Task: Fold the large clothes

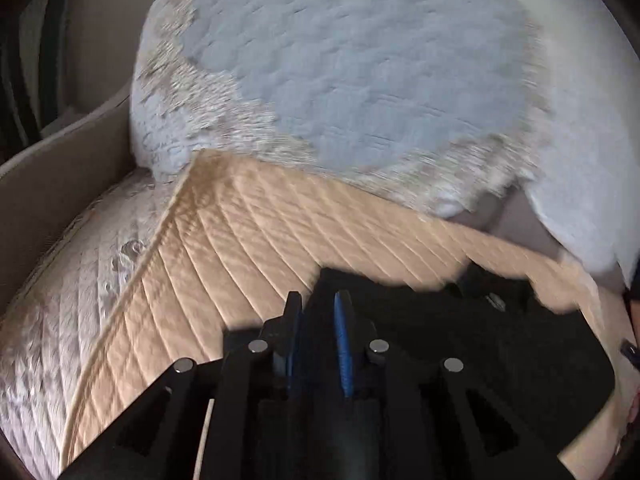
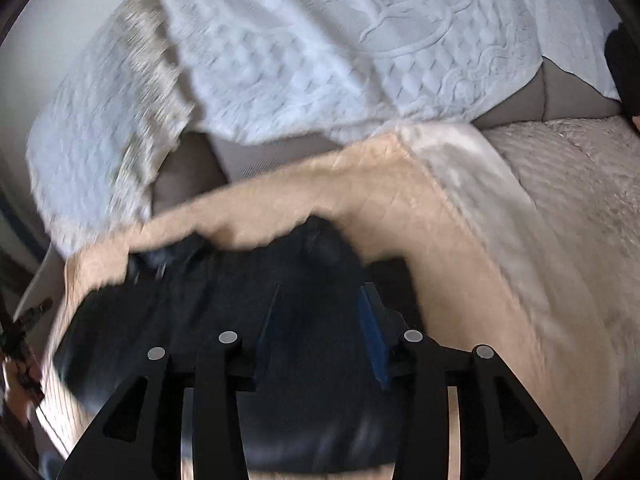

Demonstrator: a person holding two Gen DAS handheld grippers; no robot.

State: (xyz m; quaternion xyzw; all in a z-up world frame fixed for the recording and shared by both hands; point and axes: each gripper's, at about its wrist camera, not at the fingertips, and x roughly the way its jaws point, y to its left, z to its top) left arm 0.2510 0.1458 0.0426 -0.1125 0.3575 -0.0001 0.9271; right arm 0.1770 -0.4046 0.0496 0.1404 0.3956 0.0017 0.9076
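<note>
Black garment (image 2: 240,312), soft, limp, light, lying on tan quilt (image 1: 248,232) at six o'clock below both grippers; left gripper (image 1: 318,312) fingers narrowly parted, right gripper (image 2: 320,300) fingers wider, both empty; take at hem corners.

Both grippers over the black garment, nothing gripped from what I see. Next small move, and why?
Probably lower the right gripper and close on the near edge of the black garment. Its pads stand apart with cloth showing between them, not pinched. The garment lies bunched on the tan quilt, so it needs lifting before any fold. The left gripper looks slightly open, also empty.
</note>
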